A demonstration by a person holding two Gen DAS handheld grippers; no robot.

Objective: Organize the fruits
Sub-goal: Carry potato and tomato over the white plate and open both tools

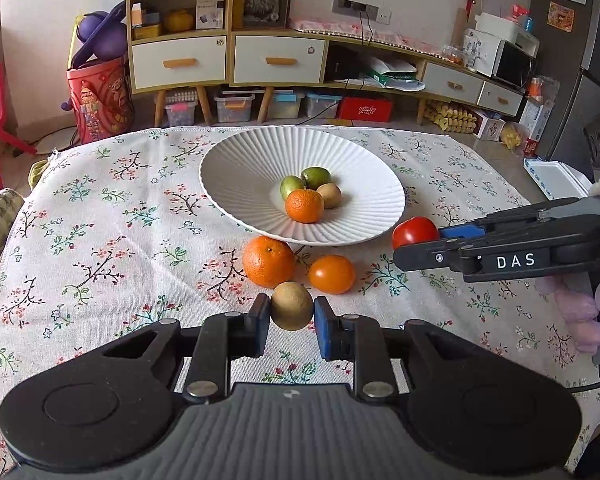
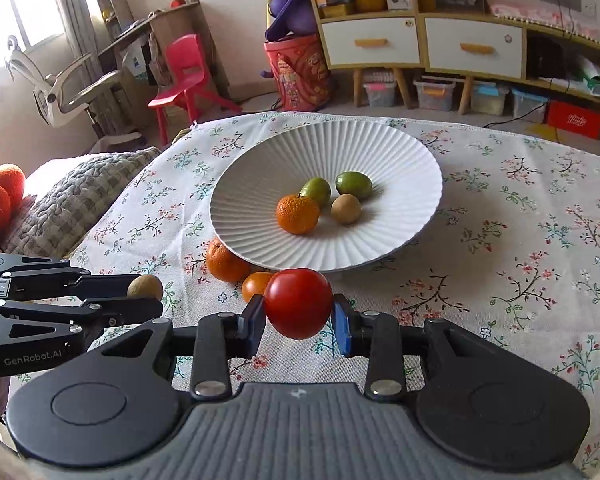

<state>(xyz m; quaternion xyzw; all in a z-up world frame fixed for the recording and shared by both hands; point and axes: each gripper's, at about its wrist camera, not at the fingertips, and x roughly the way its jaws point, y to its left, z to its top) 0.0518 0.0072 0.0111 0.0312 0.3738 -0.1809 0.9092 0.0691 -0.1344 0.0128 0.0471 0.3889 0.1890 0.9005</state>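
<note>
A white ribbed plate (image 1: 236,176) (image 2: 400,152) on the floral cloth holds a small orange (image 1: 304,205) (image 2: 297,214), two green fruits (image 1: 317,176) (image 2: 353,184) and a brown kiwi (image 1: 329,195) (image 2: 345,209). My left gripper (image 1: 292,314) (image 2: 148,294) is shut on a brown kiwi (image 1: 292,306) (image 2: 145,286) in front of the plate. My right gripper (image 2: 298,318) (image 1: 410,246) is shut on a red tomato (image 2: 298,303) (image 1: 414,231) at the plate's near right rim. A large orange (image 1: 268,261) (image 2: 225,262) and a smooth orange fruit (image 1: 331,274) (image 2: 255,285) lie on the cloth by the plate's near edge.
The floral tablecloth (image 1: 120,216) (image 2: 520,240) covers the table. A knitted cushion (image 2: 72,200) lies at the table's left edge. Wooden cabinets (image 1: 220,48), storage boxes and a red chair (image 2: 184,76) stand beyond the table.
</note>
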